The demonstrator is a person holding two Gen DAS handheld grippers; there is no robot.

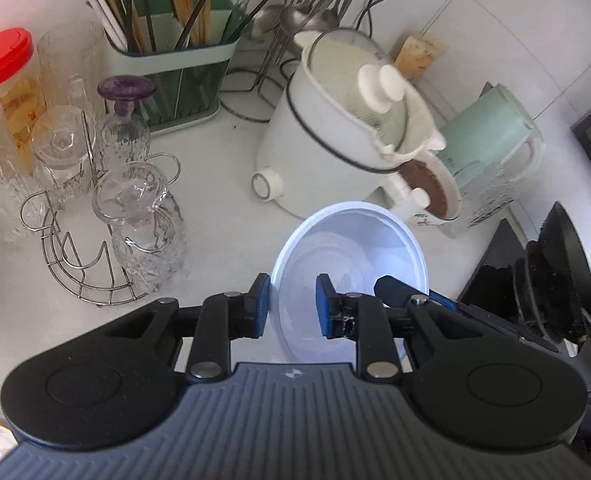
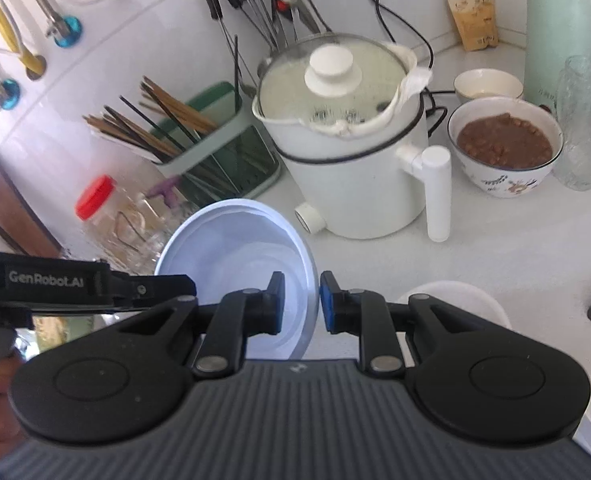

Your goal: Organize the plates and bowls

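The pale blue bowl [image 1: 349, 264] hangs tilted above the white counter [image 1: 223, 216], its left rim between the left hand-held gripper [image 1: 293, 304]'s partly parted fingers and its right rim pinched by the right hand-held gripper [image 2: 300, 302], equally near both.

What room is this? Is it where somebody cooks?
Most likely a home kitchen counter. There is a holder full of chopsticks, a white electric cooking pot with a lid, and a bowl of brown food beside it.
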